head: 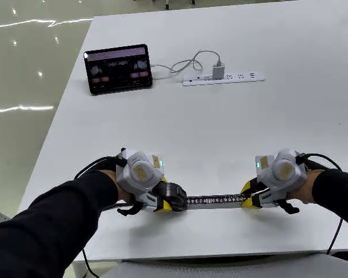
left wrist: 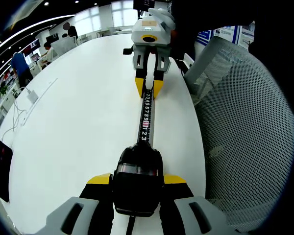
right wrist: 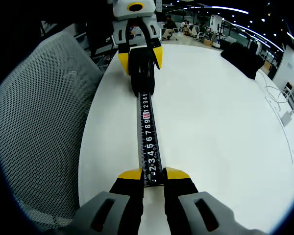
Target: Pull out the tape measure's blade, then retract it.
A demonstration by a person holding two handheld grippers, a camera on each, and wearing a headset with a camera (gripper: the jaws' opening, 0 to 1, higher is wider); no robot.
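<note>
A black tape measure case [head: 173, 196] [left wrist: 137, 178] [right wrist: 141, 68] lies near the table's front edge, with my left gripper [head: 162, 202] [left wrist: 136, 179] [right wrist: 140, 53] shut on it. Its numbered blade [head: 216, 200] [left wrist: 145, 113] [right wrist: 148, 139] runs out flat over the white table toward the right. My right gripper [head: 246, 196] [right wrist: 151, 174] [left wrist: 149, 87] is shut on the blade's free end, its yellow tips pinching the tape from both sides.
At the back of the white table [head: 232, 121] a tablet [head: 118, 68] stands beside a white power strip [head: 223, 77] with a charger and cable. A mesh chair back [left wrist: 245, 122] [right wrist: 41, 127] sits just off the table's front edge.
</note>
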